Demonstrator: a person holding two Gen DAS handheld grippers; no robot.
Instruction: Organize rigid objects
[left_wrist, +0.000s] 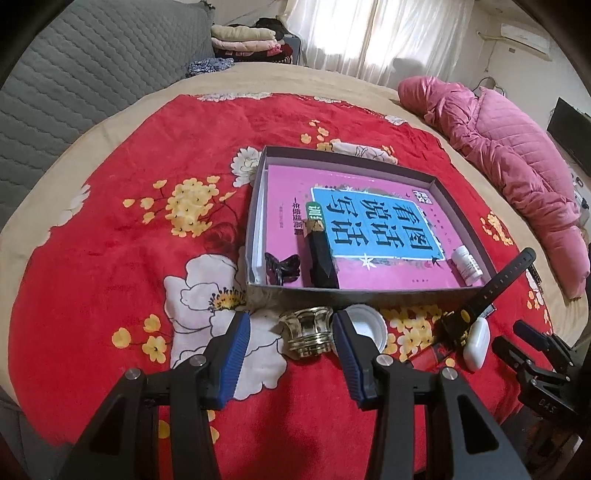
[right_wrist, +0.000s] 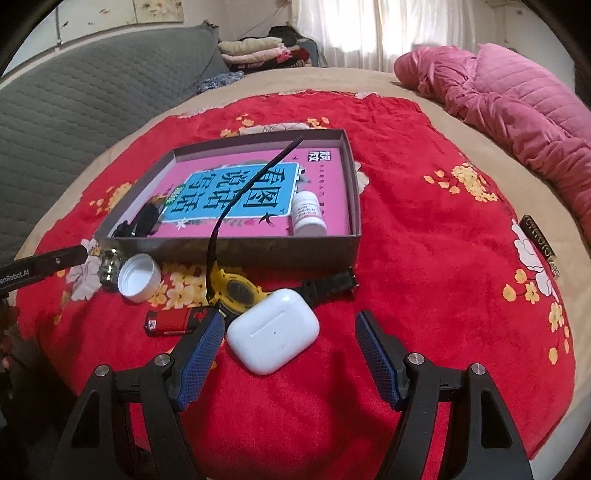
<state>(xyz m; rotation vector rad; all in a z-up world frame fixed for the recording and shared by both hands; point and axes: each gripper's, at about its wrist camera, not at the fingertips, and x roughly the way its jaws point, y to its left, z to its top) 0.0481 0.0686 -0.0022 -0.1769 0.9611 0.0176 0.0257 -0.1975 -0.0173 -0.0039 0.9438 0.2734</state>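
A grey shallow box (left_wrist: 369, 295) (right_wrist: 229, 249) on the red floral blanket holds a pink book, a black hair clip (left_wrist: 280, 266), a black faceted bottle (left_wrist: 321, 258) and a white pill bottle (left_wrist: 467, 266) (right_wrist: 308, 216). In front of the box lie a clear glass cap (left_wrist: 304, 332) (right_wrist: 109, 267), a white lid (left_wrist: 365, 326) (right_wrist: 139, 278), a yellow-and-black watch (right_wrist: 236, 288) (left_wrist: 480, 295), a white earbuds case (right_wrist: 273, 339) (left_wrist: 476, 343) and a red lighter (right_wrist: 173, 320). My left gripper (left_wrist: 291, 332) is open around the glass cap. My right gripper (right_wrist: 290, 334) is open around the earbuds case.
A pink padded jacket (left_wrist: 509, 162) (right_wrist: 517, 96) lies at the bed's far right. A small black-and-gold item (right_wrist: 539, 243) rests on the blanket to the right. A grey quilted headboard (left_wrist: 74, 92) stands on the left, and folded clothes (left_wrist: 251, 40) are stacked behind it.
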